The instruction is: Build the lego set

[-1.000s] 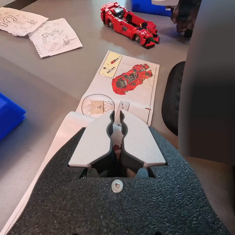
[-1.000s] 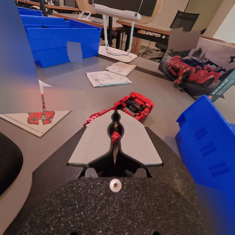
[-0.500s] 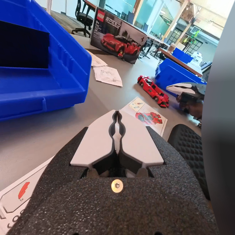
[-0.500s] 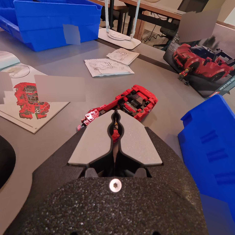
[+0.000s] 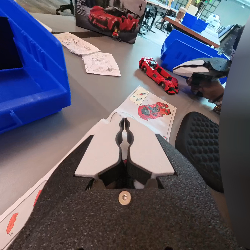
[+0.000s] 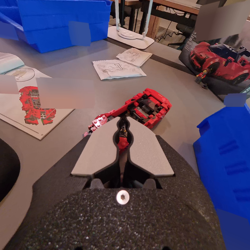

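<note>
A partly built red lego car (image 6: 146, 108) lies on the grey table, and it also shows in the left wrist view (image 5: 156, 73). My right gripper (image 6: 123, 117) hovers just above the car's front end. It is shut, with a small red lego piece (image 6: 122, 145) in the hollow between its jaws. This gripper also shows in the left wrist view (image 5: 174, 70). My left gripper (image 5: 124, 119) is shut and empty, low over the open instruction booklet (image 5: 152, 108). The booklet also lies at the left of the right wrist view (image 6: 33, 108).
Blue bins stand at the left (image 5: 33, 81) and behind the car (image 5: 189, 54); in the right wrist view one is close on the right (image 6: 223, 155). The set's box (image 5: 108, 17), two empty paper bags (image 5: 100, 63) and a black dimpled pad (image 5: 200, 148) are nearby. Spacing between my two grippers at the tips: around 30 cm.
The left gripper swung up from looking down at the booklet, closed fully, then tilted back down towards it. The right gripper stayed shut over the car's front, shifting slightly.
</note>
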`<control>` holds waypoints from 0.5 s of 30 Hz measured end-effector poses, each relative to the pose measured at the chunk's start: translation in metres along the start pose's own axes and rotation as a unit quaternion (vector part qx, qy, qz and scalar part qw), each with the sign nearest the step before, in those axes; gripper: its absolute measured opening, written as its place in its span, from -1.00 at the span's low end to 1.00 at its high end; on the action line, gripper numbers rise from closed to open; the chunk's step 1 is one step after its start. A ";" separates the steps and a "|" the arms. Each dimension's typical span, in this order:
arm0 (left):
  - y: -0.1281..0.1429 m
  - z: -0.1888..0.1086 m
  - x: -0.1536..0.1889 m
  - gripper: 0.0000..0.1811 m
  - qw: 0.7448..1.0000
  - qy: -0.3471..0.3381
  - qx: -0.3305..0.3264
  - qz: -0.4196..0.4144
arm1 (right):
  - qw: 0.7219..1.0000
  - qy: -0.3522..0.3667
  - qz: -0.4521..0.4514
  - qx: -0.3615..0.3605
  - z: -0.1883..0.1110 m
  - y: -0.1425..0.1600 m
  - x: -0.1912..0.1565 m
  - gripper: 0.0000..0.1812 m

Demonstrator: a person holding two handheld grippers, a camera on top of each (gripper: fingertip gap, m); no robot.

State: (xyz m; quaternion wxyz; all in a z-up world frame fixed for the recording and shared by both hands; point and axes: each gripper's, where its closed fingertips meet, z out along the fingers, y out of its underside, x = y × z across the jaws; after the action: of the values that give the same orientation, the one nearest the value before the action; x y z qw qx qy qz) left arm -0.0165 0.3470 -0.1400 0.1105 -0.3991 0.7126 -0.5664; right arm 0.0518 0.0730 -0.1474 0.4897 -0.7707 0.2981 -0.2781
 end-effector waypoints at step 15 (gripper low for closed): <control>0.034 0.016 0.014 -0.99 0.990 0.036 -0.133 0.037 | 0.995 0.029 -0.057 -0.077 -0.194 -0.087 0.071 -0.62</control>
State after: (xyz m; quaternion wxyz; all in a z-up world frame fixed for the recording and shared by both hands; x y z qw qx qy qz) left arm -0.0307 0.3267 -0.1715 0.0515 -0.3632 0.7990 -0.4765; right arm -0.0247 -0.0631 0.0133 0.4032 -0.8135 0.2882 -0.3042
